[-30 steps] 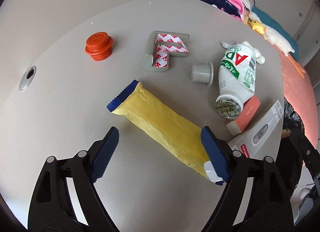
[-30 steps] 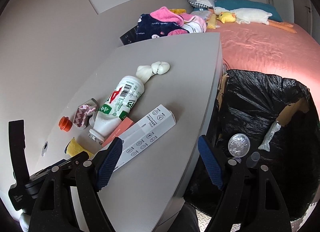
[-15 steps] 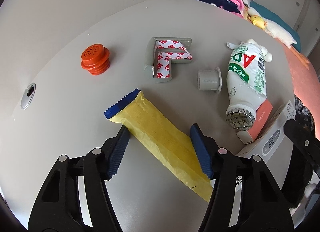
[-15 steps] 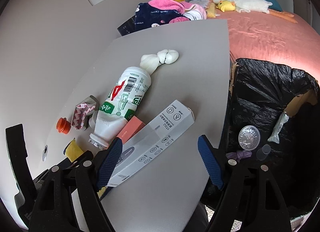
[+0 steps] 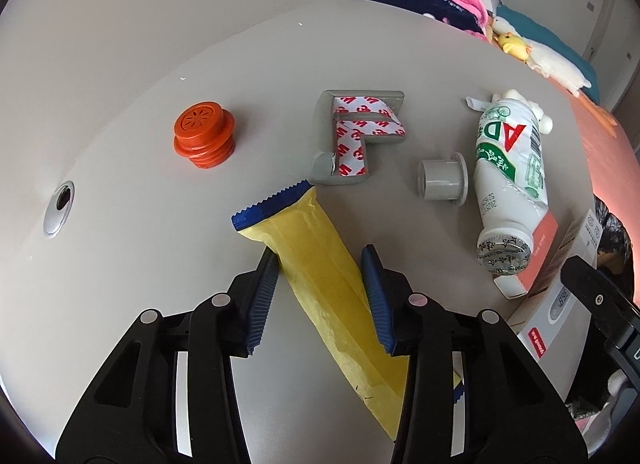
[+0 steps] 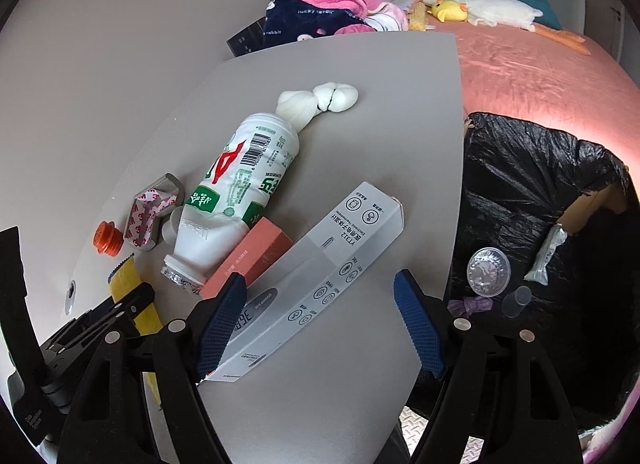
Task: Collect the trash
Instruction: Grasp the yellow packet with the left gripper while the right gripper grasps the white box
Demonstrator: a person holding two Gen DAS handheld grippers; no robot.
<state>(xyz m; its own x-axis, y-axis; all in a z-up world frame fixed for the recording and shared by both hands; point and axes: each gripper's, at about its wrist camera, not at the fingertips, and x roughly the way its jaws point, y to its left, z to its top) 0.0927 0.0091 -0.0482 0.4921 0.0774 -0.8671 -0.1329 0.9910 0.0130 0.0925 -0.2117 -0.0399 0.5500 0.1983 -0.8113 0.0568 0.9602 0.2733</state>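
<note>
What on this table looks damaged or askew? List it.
The white drink bottle lies on its side, dented near the neck, its torn foil seal still on the mouth, and it rests partly across the pink box. The grey corner guard has its red-printed tape backing peeling. Nothing has spilled.

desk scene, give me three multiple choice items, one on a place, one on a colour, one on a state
1. What lies between the left gripper's fingers?
A. orange cap
B. yellow wrapper
C. grey tube

2. What colour is the bin liner beside the desk?
A. black
B. white
C. blue

3. How is the white bottle placed?
A. upright
B. lying on its side
C. in the bin

Answers: 1 B, the closing jaws straddle the wrapper. 2 A, the liner is glossy black. 3 B, it lies flat on the desk.
</note>
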